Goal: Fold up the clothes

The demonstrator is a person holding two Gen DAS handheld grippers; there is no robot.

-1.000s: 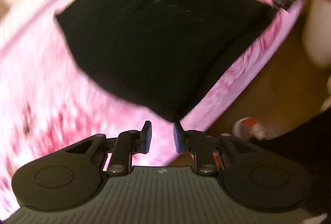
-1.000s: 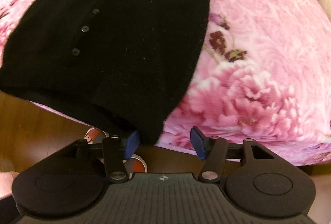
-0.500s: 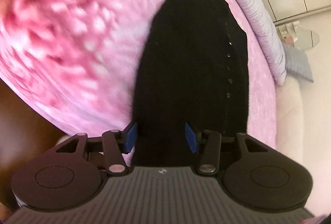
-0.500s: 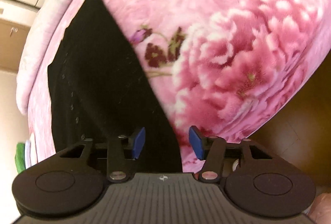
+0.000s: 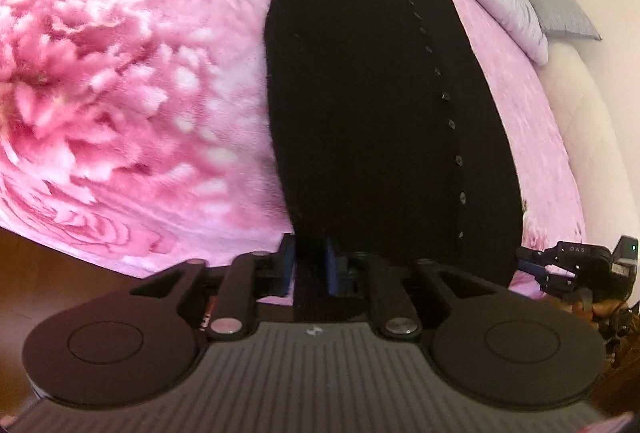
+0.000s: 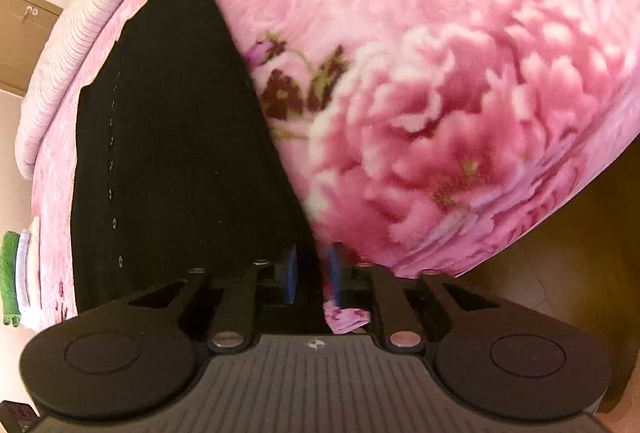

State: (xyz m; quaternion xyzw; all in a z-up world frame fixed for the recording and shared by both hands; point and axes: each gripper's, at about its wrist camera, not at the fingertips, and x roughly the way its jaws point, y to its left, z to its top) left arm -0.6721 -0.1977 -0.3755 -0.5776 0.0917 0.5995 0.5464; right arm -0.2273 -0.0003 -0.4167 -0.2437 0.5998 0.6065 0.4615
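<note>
Bed, pink floral blanket [image 5: 132,93], wooden floor beyond.
Black buttoned garment [image 5: 372,105] between closing left gripper [image 5: 309,265] and right gripper [image 6: 313,273] jaws, pads clamping hem; "DAS" legible right of the left fingers.

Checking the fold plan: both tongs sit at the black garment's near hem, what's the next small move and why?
Probably finish closing, then lift the hem. The left tongs and right tongs are closing with the near corners of the black garment between the pads, and it lies flat on the pink blanket.
</note>
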